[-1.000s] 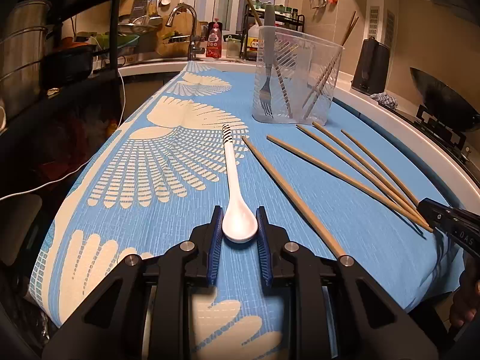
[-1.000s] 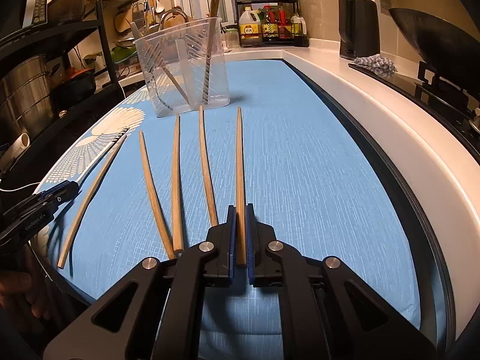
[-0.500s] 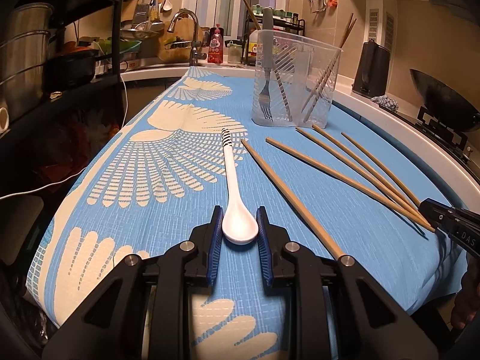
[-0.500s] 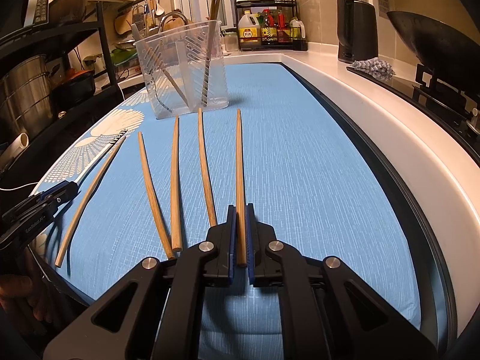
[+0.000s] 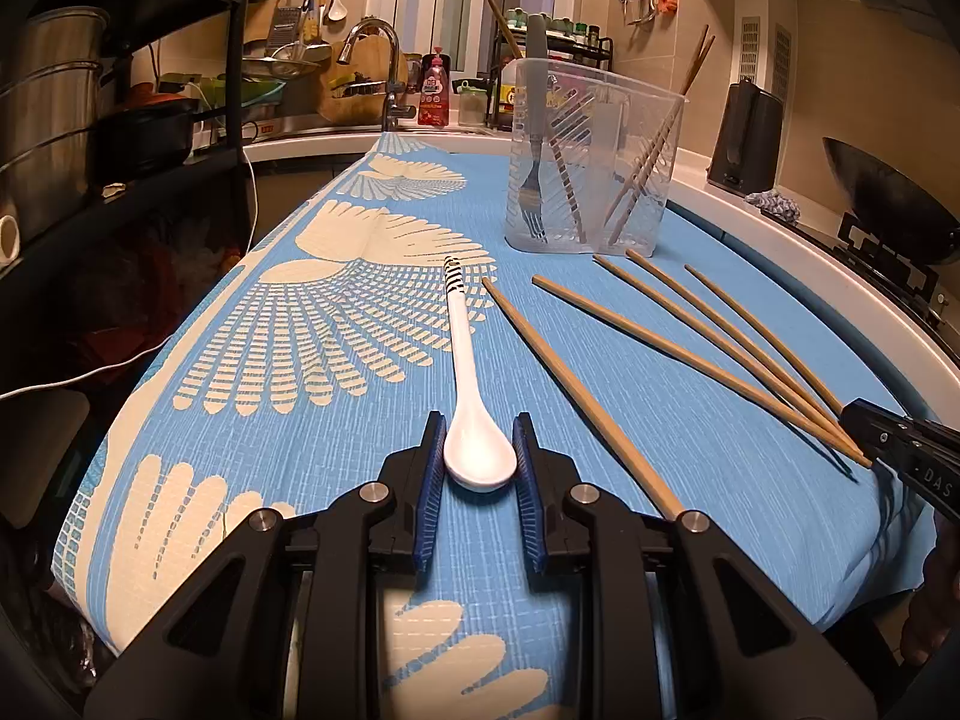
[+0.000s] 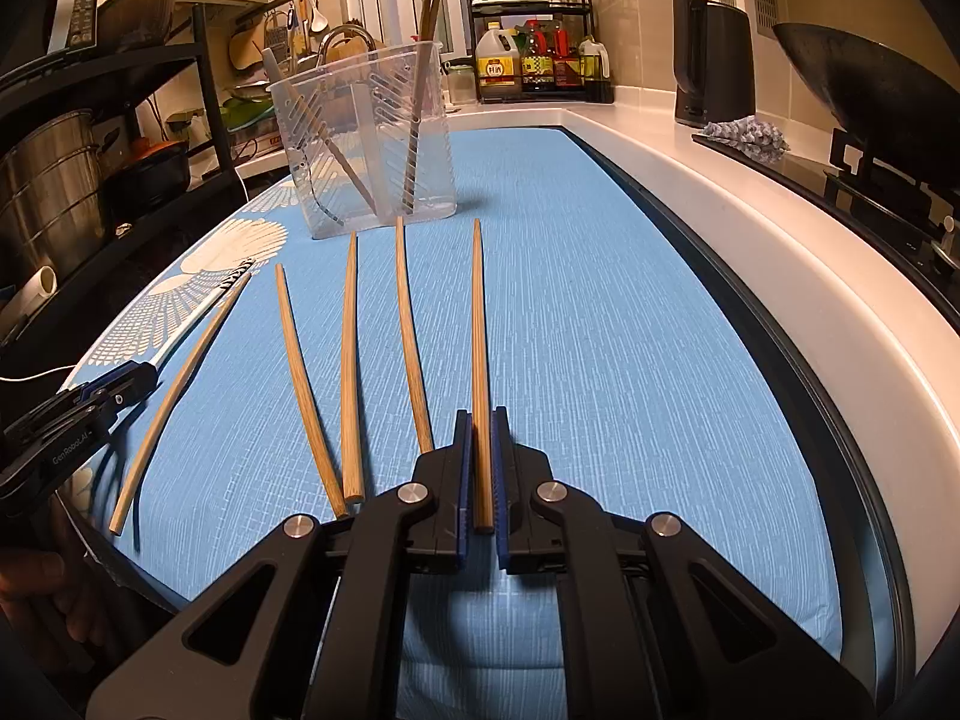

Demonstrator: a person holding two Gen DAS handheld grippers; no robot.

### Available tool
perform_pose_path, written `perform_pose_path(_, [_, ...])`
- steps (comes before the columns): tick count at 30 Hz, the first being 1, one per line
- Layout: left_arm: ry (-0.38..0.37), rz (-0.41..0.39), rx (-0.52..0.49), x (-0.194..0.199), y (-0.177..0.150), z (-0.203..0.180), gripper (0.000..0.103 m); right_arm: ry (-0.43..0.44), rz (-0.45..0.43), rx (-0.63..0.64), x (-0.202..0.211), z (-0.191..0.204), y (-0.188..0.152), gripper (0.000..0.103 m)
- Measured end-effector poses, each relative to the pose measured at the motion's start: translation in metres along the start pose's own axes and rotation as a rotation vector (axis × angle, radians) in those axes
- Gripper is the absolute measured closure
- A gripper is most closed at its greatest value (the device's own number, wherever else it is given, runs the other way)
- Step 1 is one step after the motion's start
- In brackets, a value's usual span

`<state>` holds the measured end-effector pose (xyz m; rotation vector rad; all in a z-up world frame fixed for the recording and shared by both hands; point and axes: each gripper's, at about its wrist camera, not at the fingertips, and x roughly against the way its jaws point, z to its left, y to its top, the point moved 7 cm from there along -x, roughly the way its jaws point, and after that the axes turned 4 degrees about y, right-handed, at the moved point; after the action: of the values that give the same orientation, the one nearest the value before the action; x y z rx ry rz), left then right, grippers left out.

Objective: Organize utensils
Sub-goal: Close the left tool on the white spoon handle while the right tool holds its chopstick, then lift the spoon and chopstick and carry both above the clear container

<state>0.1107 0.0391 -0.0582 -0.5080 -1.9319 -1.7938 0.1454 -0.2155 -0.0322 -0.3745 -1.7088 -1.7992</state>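
A white ceramic spoon (image 5: 467, 384) with a striped handle end lies on the blue cloth. My left gripper (image 5: 479, 456) is shut on its bowl, low over the cloth. My right gripper (image 6: 482, 468) is shut on the rightmost wooden chopstick (image 6: 478, 336). Several more chopsticks (image 6: 348, 354) lie fanned on the cloth to its left. A clear plastic utensil holder (image 5: 591, 156) stands behind them with a fork and chopsticks inside; it also shows in the right wrist view (image 6: 366, 144).
The blue patterned cloth (image 5: 288, 324) covers the counter. A black rack with pots (image 5: 72, 108) stands on the left. A sink tap (image 5: 375, 60) is at the back. A kettle (image 6: 711, 60) and a wok (image 6: 864, 84) are on the right.
Both grippers have stayed almost still on the spoon and the chopstick; the views have shifted only slightly.
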Motion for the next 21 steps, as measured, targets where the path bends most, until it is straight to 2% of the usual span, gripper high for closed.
perform_pose_path(11, [-0.006,0.011,-0.002,0.000,0.001,0.002,0.080,-0.010,0.015,-0.002,0.001,-0.002,0.003,0.097])
perform_pose_path(21, [-0.033,-0.031,-0.011,0.022,0.012,0.004,0.080,-0.027,-0.051,0.009,0.035,0.003,0.022,0.097])
